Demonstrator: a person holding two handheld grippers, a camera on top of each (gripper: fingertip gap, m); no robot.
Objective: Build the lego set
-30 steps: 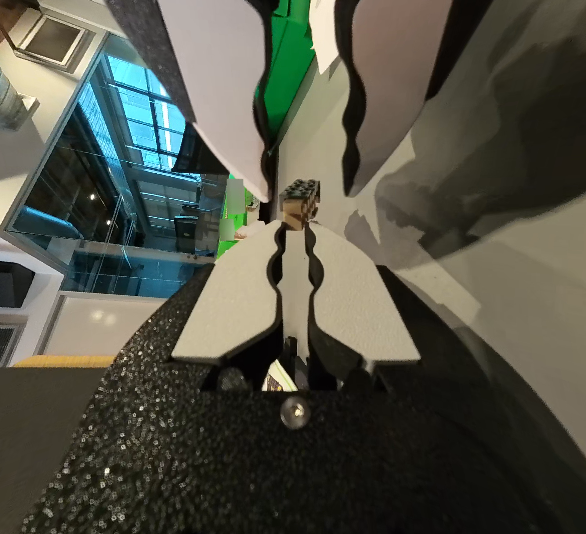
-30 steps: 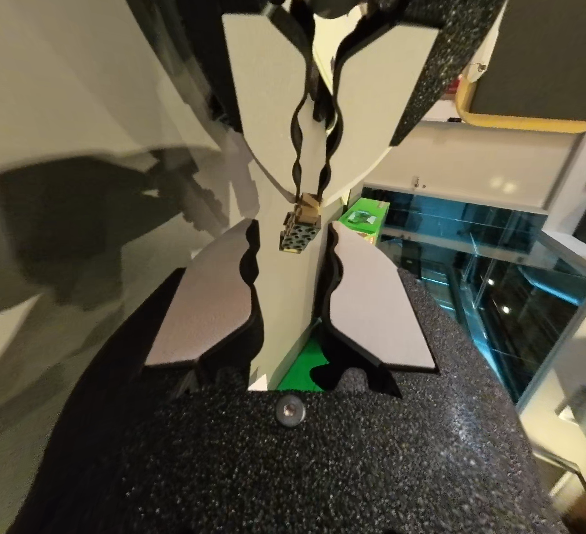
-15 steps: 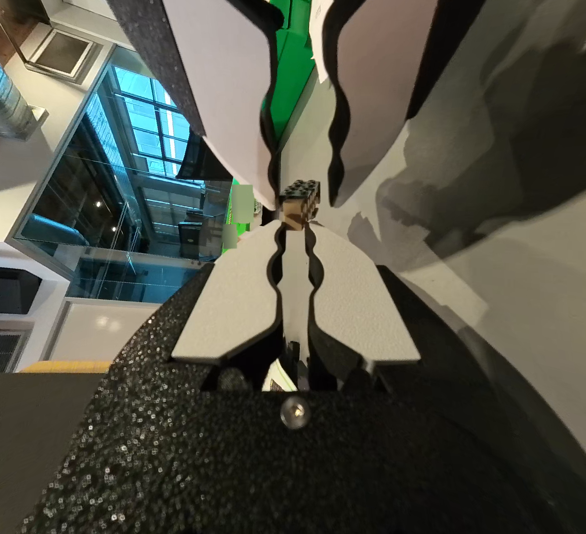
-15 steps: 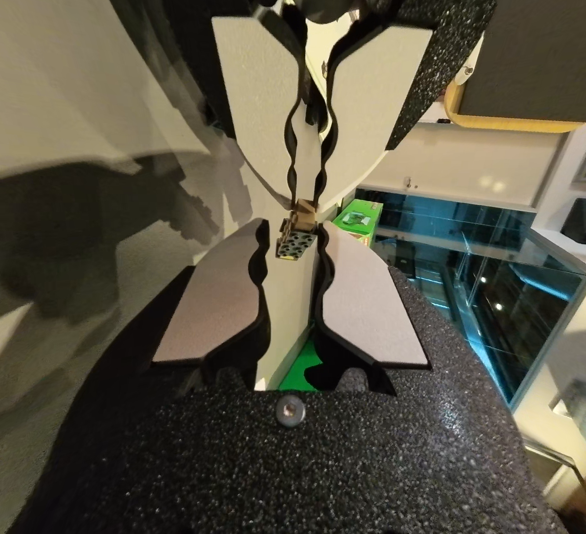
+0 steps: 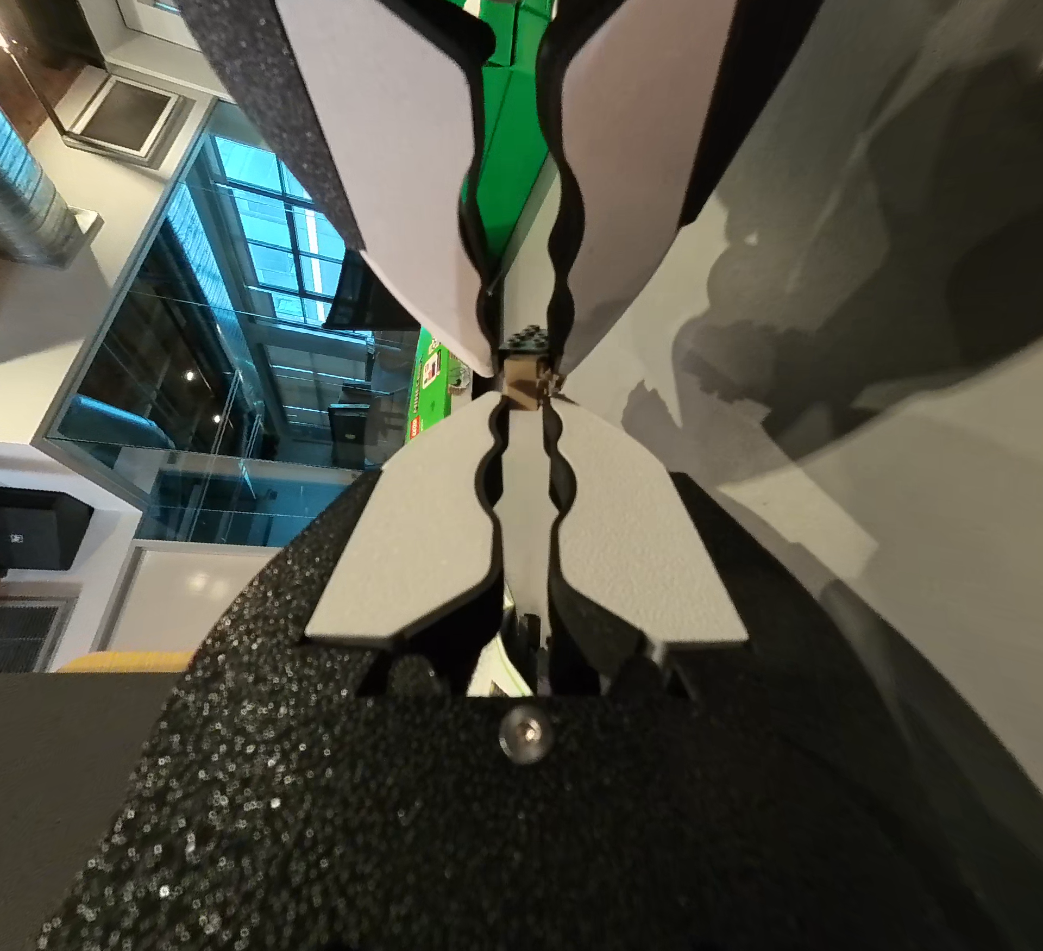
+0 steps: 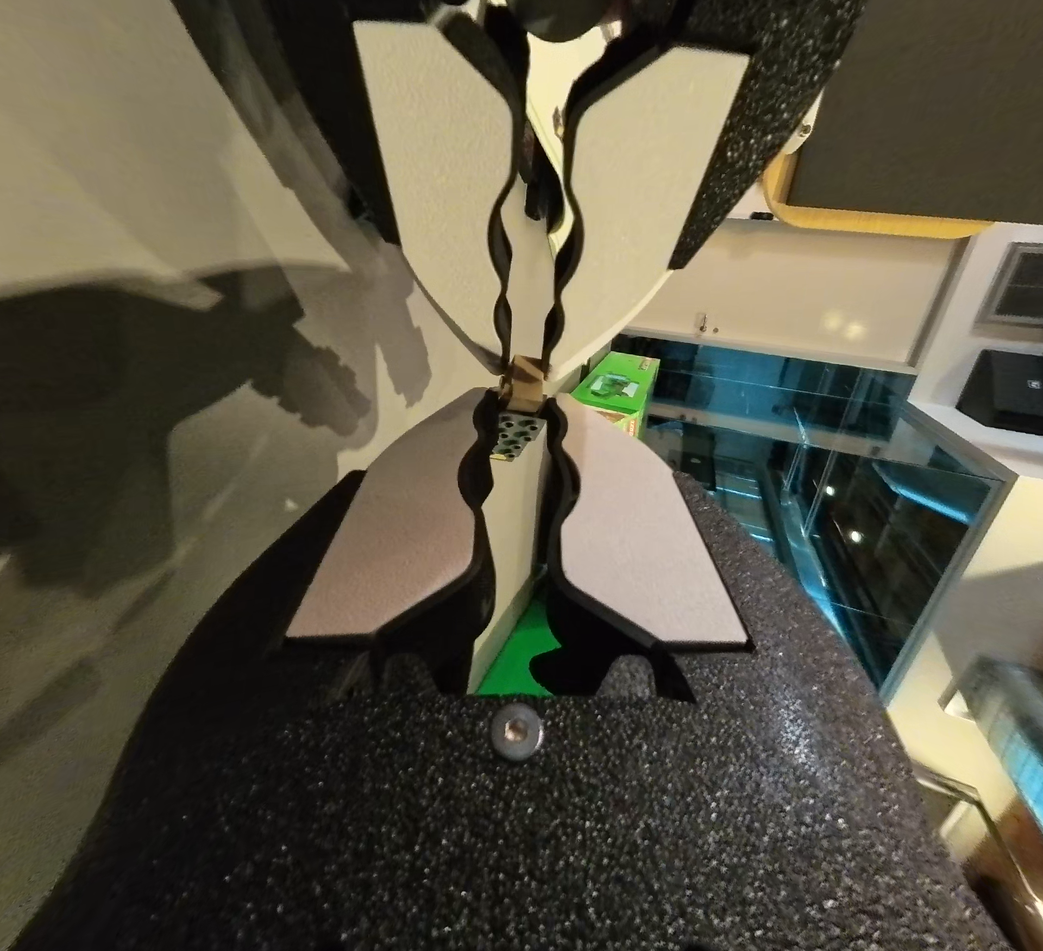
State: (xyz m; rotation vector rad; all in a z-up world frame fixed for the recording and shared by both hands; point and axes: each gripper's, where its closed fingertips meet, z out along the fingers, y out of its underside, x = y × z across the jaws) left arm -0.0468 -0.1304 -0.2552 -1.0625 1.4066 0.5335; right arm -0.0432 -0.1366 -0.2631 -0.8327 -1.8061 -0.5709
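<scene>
The left hand-held gripper (image 5: 524, 397) was clamped on the tan end of a small lego piece (image 5: 526, 384). Tip to tip with it, the right hand-held gripper (image 6: 519, 418) was closed on the dark studded end (image 6: 516, 435), above the white bench (image 5: 846, 500). A green box (image 6: 615, 393) stood beyond, its contents hidden.
</scene>
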